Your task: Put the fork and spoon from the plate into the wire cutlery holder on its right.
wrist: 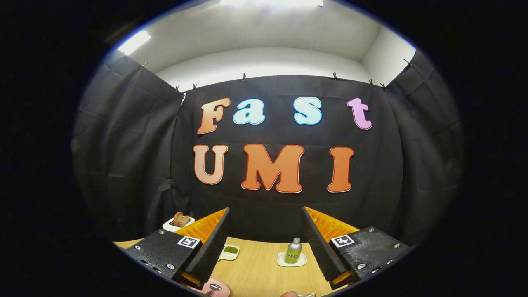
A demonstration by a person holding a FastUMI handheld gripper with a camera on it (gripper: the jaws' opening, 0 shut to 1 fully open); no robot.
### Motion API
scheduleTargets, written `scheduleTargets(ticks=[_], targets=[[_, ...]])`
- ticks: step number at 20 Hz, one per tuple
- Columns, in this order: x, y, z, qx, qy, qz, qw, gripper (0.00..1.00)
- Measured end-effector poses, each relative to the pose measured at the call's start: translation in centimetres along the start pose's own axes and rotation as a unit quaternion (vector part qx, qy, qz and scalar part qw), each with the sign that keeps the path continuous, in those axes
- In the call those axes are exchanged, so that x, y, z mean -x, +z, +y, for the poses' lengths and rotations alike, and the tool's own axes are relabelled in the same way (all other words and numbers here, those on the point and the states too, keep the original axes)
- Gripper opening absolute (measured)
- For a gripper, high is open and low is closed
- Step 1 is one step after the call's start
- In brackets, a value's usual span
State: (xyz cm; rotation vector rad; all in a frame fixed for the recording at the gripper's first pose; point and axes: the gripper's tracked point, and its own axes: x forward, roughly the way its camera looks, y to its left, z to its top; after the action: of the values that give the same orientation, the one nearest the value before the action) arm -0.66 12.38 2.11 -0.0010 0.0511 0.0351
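Presently the jaws [264, 243] stand wide apart with nothing between them, both fingers [212, 243] held clear above the tabletop [255, 272] and pointing toward the back wall.

Nearest, below the left finger, a pink plate [220, 288] lies on the tabletop with the bowl of a spoon [214, 286] resting on it; the handle is out of sight. The fork cannot be made out. Below and between the fingers, toward the right one, a small part of a metal wire object [307, 295] shows at the near limit of the tabletop; whether it is the cutlery holder cannot be told.

Further on, between the fingers, a small green bottle with a silver cap [293, 250] stands upright on a pale coaster [292, 260]. Just beside the left finger, at like depth, sits a pale dish holding something green [230, 251].

Beyond the left finger, near the wall, a white toaster [178, 223] carries two slices of bread [180, 218] upright in its slots.

Farthest, black cloth [136, 165] hangs as the booth wall.
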Motion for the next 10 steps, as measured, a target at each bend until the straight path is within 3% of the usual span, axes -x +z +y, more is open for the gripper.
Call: scheduleTargets(ticks=[10], targets=[[0.1, -7.3, 6.6, -0.001, 0.024, 0.088, 0.996, 0.99]])
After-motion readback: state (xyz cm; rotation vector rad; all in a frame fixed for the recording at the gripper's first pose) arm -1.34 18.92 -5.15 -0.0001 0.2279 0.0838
